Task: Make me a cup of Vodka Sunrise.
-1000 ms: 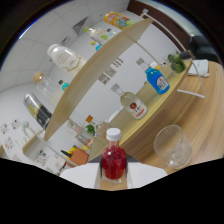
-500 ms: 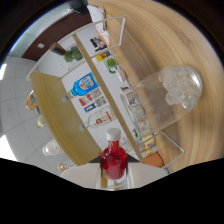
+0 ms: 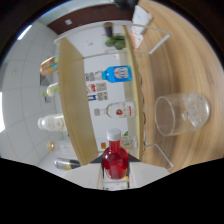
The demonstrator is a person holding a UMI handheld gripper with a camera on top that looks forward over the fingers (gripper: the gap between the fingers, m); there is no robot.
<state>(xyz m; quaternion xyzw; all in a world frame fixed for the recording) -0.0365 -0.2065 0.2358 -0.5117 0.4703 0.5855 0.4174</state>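
Red syrup bottle point(image 3: 115, 161) gripped in jaws, labels unreadable, glass point(image 3: 181, 114) nearby

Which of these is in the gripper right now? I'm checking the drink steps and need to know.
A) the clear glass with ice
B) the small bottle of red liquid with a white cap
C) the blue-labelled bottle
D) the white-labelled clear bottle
B: the small red bottle with its white cap sits between the fingers of the gripper, while the glass with ice stands apart on the wooden table.
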